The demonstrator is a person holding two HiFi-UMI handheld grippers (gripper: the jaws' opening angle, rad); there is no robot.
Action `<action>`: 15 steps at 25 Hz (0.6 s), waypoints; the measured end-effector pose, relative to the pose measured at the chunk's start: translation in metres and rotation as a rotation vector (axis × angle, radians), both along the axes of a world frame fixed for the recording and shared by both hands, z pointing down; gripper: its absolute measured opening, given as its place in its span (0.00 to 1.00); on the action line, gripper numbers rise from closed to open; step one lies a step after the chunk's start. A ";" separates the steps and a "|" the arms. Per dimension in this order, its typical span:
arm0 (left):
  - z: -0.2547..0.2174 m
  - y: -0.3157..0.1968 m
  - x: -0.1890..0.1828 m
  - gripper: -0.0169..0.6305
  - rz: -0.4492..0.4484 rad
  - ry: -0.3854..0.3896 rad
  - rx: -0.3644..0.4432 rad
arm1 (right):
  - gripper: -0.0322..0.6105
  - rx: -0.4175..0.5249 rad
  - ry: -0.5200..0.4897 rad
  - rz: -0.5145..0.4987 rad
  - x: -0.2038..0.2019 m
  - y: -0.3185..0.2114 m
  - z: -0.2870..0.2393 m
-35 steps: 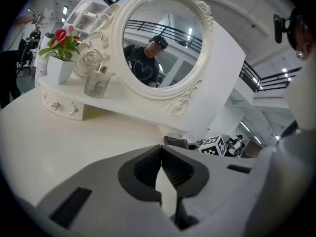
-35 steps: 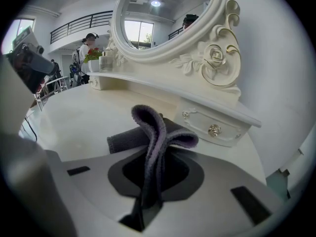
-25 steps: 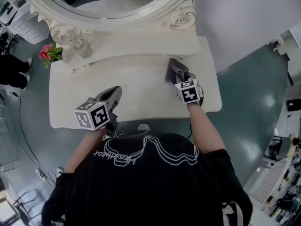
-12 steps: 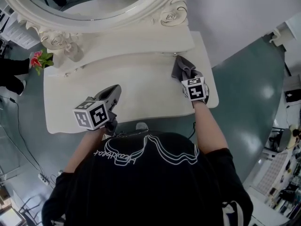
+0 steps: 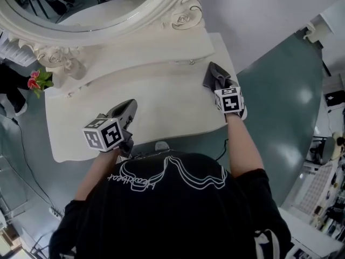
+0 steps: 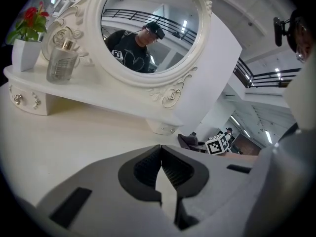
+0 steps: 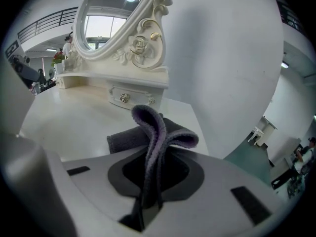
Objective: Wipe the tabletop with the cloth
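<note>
Head view: right gripper point(image 5: 222, 88) clamping the grey cloth point(image 5: 214, 75), which is lying bunched at the bench's point(image 5: 161, 99) back right corner. Left gripper point(image 5: 127, 108) is idling near the front edge, jaws together on nothing. Judged step: wiping at the right end. The next stroke is likely calling for dragging the cloth flat, leftward.

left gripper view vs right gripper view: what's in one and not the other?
Left gripper view only: the left gripper with its jaws closed together and nothing between them, and, far across the table, the other gripper's marker cube seen from outside.

Right gripper view only: the right gripper with its jaws pinching a fold of the cloth, and the green floor past the table's right edge.

Both: the oval mirror, the white tabletop, and the cloth, small and distant in the left gripper view.
</note>
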State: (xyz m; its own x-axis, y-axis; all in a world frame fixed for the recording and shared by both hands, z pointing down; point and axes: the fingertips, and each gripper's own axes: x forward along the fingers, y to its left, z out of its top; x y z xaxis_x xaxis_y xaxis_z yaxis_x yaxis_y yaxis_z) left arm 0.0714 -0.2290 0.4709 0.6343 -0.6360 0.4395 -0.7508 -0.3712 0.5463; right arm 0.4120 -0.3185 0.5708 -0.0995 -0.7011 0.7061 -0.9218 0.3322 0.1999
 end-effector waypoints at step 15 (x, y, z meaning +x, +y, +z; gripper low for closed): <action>0.008 -0.001 0.011 0.03 0.042 -0.013 -0.023 | 0.12 0.000 0.038 0.114 0.059 -0.012 0.000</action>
State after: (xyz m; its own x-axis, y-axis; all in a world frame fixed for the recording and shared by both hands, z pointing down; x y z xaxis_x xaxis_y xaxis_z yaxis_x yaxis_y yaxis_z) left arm 0.0821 -0.2299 0.4793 0.6543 -0.5984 0.4624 -0.7421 -0.3900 0.5452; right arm 0.4712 -0.3300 0.5707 0.0076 -0.7063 0.7079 -0.9452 0.2260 0.2356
